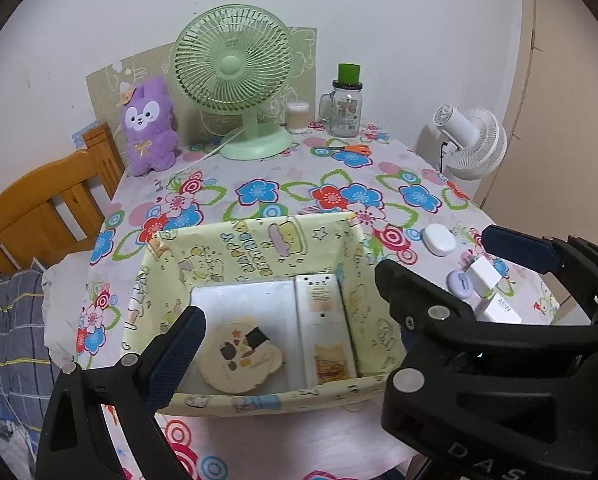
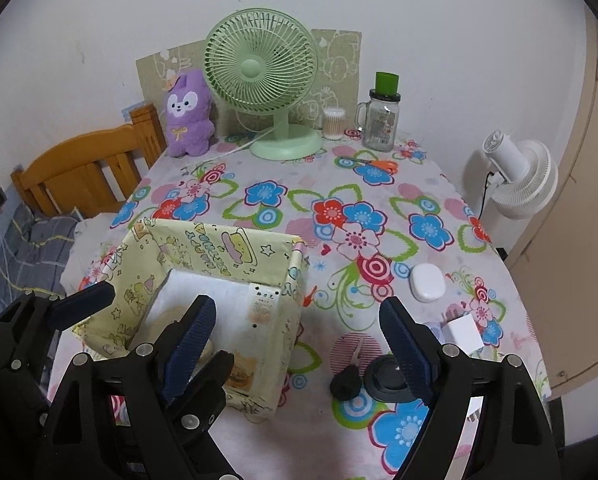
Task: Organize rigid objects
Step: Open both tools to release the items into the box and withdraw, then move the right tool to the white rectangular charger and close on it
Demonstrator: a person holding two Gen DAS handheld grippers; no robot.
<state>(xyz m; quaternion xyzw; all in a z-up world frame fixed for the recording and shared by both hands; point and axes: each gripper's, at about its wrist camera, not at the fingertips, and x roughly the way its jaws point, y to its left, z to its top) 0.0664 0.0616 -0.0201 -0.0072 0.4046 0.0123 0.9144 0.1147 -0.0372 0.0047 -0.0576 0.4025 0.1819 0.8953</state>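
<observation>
A yellow cartoon-print fabric box (image 1: 259, 236) (image 2: 235, 248) sits on the floral table. Inside lie a round beige compact (image 1: 241, 356), a white flat pad (image 1: 243, 300) and a white remote (image 1: 325, 320) (image 2: 261, 304). My left gripper (image 1: 287, 308) is open and empty above the box; it also shows in the right wrist view (image 2: 151, 300). My right gripper (image 2: 303, 340) is open and empty, right of the box; its fingers (image 1: 515, 242) show in the left wrist view. Loose on the table: a white oval case (image 1: 439, 239) (image 2: 427, 282), white cube (image 1: 485, 276) (image 2: 465, 334), lilac case (image 1: 461, 283), white carton (image 1: 499, 312), black round disc (image 2: 391, 378) and black lump (image 2: 345, 384).
At the back stand a green fan (image 1: 235, 76) (image 2: 261, 76), a purple plush (image 1: 149, 126) (image 2: 189, 114), a cotton swab jar (image 1: 297, 117) (image 2: 333, 123), a glass mug jar (image 1: 345, 106) (image 2: 381, 118) and orange scissors (image 1: 351, 149) (image 2: 379, 164). A wooden bed frame (image 1: 47, 208) is left, a white fan (image 1: 473, 142) (image 2: 523, 178) right.
</observation>
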